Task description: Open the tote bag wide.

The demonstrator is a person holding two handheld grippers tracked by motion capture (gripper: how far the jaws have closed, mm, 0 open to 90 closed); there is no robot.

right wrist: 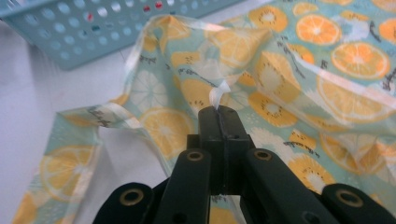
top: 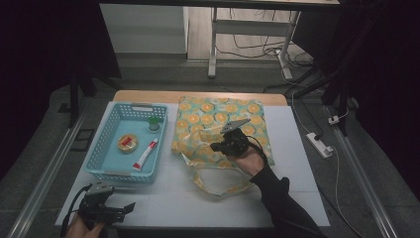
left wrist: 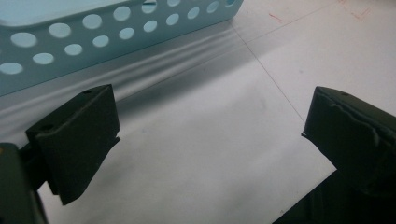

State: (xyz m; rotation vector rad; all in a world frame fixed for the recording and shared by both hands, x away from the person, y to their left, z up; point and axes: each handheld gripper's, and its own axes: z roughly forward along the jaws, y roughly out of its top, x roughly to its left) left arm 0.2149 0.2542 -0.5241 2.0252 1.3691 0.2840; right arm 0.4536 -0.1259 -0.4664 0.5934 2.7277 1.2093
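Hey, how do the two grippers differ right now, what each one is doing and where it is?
The left gripper is open, jaws wide apart with nothing between them; the right gripper is shut on the orange-print bag, pinching its upper layer near the opening.
The left gripper sits at the table's near left corner, in front of the blue basket; the right gripper is over the bag, mid-table.
Both are black, hand-held, and point away from the person.

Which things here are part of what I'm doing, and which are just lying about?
In the job: right gripper, shut on the orange-print bag; blue basket with tube, round tin, green-capped bottle; left gripper, open.

Lying about: power strip, floor cables.
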